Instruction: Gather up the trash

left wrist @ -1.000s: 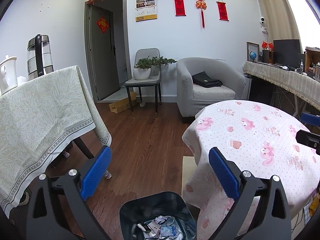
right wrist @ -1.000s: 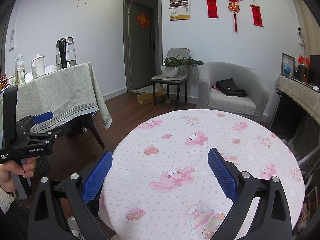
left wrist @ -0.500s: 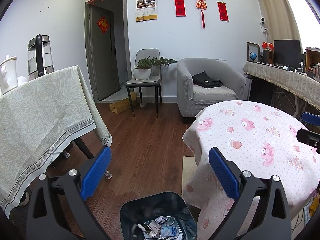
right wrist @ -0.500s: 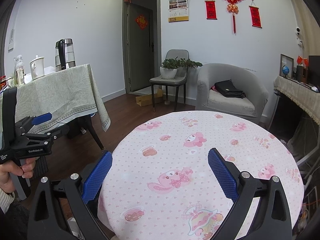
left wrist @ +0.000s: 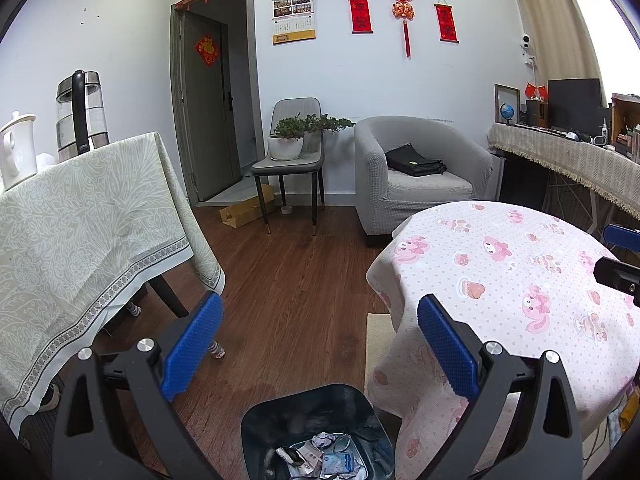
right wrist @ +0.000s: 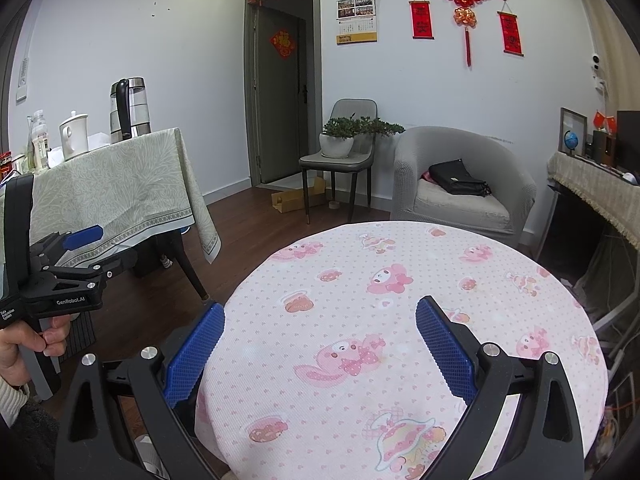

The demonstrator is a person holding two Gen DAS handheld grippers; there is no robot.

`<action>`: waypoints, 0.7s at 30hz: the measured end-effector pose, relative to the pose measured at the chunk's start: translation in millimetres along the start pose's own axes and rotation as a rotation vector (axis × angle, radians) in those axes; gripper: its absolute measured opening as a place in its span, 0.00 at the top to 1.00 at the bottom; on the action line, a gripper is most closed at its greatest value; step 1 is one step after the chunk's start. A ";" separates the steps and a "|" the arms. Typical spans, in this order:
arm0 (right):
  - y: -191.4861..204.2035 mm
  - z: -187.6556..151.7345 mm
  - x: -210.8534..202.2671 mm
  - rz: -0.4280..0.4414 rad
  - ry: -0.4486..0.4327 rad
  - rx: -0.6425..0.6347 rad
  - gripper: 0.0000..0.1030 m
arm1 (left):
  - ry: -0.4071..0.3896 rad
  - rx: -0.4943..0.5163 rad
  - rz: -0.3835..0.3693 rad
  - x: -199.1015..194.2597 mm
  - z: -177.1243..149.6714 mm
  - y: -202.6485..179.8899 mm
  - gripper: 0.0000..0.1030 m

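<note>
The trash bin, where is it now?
In the left wrist view, the trash bin stands on the wooden floor at bottom centre, beside the round pink table.

Crumpled trash (left wrist: 320, 454) lies inside the dark open bin (left wrist: 256, 424).

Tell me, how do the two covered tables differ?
The round table wears a pink cartoon-print cloth; the other table wears a pale green leaf-patterned cloth with a grey border. The round table's top is bare; the green one carries a kettle and a white mug. The green cloth hangs in a corner point. Both cloths drape over the edges.
</note>
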State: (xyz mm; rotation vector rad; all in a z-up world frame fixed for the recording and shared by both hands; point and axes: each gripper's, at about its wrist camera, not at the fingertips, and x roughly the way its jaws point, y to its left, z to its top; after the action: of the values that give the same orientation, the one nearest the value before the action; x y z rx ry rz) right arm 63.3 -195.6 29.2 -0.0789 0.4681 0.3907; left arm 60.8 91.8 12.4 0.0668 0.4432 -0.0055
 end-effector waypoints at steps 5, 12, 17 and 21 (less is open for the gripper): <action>-0.4 -0.5 -0.3 0.001 0.000 0.000 0.05 | 0.001 -0.002 0.001 0.1 0.1 0.5 0.03; -0.4 -0.5 -0.3 0.001 -0.001 0.001 0.05 | 0.000 0.000 0.001 -0.2 0.5 0.3 0.03; -0.3 -0.6 -0.3 0.001 -0.001 0.000 0.05 | 0.000 0.001 0.002 -0.2 0.4 0.1 0.03; -0.1 -0.6 -0.3 0.000 0.000 0.000 0.05 | 0.000 0.001 -0.001 -0.1 0.4 0.8 0.03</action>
State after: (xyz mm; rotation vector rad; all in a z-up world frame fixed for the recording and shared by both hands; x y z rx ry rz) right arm 62.9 -195.9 28.7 -0.0789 0.4681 0.3911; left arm 60.9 92.5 12.9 0.0675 0.4433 -0.0064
